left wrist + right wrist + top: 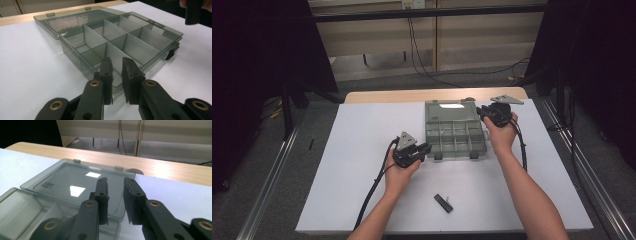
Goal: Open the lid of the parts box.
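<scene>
A smoky grey compartment box (455, 150) lies opened on the white table cover, its lid (444, 106) folded flat behind it. My left gripper (425, 148) sits at the box's front left corner. In the left gripper view its jaws (117, 62) stand a little apart astride the near wall of the box (82, 63), the pads not pressing it. My right gripper (481, 111) is at the lid's right edge. In the right gripper view its jaws (115, 182) stand slightly apart over the edge of the lid (70, 177), gripping nothing. The compartments look empty.
A small black piece (443, 202) lies on the white cover (357, 135) near the front edge. Bare wooden tabletop (402, 95) runs along the back. Dark curtains stand at both sides, and cables trail on the floor behind.
</scene>
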The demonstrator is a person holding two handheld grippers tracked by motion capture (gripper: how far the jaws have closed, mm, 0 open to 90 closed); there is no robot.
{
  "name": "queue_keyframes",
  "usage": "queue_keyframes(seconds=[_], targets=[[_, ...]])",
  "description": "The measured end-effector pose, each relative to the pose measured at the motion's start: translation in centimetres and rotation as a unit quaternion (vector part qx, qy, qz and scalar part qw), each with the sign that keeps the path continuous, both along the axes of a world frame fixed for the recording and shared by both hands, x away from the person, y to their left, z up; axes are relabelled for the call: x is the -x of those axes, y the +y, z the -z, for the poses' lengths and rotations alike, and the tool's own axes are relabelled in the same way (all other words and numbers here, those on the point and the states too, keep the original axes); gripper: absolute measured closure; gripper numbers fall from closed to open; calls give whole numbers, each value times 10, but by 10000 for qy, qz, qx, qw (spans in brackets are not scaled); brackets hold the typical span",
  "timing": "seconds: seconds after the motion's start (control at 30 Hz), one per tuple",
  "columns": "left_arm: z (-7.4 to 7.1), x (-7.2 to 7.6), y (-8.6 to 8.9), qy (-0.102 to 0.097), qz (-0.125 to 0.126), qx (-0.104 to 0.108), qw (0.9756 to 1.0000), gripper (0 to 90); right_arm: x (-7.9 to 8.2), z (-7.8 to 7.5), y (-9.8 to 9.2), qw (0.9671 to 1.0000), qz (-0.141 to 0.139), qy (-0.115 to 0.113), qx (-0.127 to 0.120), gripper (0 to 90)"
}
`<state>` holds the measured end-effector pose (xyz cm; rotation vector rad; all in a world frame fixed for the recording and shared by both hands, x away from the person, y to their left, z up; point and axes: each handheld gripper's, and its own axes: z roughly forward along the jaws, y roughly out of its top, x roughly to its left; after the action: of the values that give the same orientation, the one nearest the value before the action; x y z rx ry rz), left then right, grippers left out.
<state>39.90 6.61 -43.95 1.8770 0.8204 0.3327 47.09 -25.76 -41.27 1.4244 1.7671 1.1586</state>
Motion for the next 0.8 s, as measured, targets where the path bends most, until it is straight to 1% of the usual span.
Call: queue_keyframes(seconds=[0.07, 0.1, 0.17, 0.27, 0.33, 0.37, 0.43, 0.47, 0.5, 0.57, 0.6, 0.63, 0.67, 0.73, 0.77, 0.8], targets=[[-1, 0, 1, 2, 3, 54, 10000, 759, 3, 0, 0, 10000, -4, 35, -33, 694], [-2, 0, 2, -5, -10, 60, 10000, 725, 6, 0, 0, 10000, -14, 11, -56, 658], [-5, 0, 4, -67, -42, 118, 9999, 707, 10, -2, 0, 9999, -70, -26, -130, 643], [-7, 0, 7, -87, -113, 140, 9998, 635, 18, -4, 2, 9996, -135, -81, -237, 598], [-10, 0, 10, -94, -127, 194, 9997, 620, 20, -4, 3, 9995, -170, -92, -247, 586], [-12, 1, 12, -118, -164, 194, 9996, 569, 25, -5, 4, 9994, -234, -79, -249, 556], [-12, 1, 14, -118, -173, 194, 9996, 539, 29, -5, 6, 9992, -276, -87, -267, 518], [-13, 1, 15, -104, -192, 246, 9995, 539, 29, -5, 6, 9992, -276, -87, -267, 518], [-14, 1, 16, -121, -190, 248, 9994, 501, 33, -4, 6, 9992, -292, -63, -277, 491], [-15, 1, 18, -139, -172, 274, 9994, 495, 35, -4, 6, 9990, -311, -45, -319, 491], [-16, 2, 19, -135, -172, 313, 9993, 480, 39, -3, 5, 9991, -333, -51, -259, 469], [-16, 2, 19, -135, -172, 313, 9993, 465, 39, -3, 5, 9991, -333, -51, -259, 469], [-16, 2, 21, -116, -141, 325, 9993, 456, 43, -2, 5, 9988, -346, -16, -346, 431], [-16, 3, 22, -144, -136, 342, 9992, 440, 44, -3, 5, 9988, -349, -13, -340, 422], [-17, 3, 23, -152, -120, 326, 9993, 399, 49, -3, 5, 9985, -412, -20, -357, 408], [-17, 3, 24, -163, -132, 347, 9992, 399, 49, -3, 5, 9985, -412, -20, -357, 408]])
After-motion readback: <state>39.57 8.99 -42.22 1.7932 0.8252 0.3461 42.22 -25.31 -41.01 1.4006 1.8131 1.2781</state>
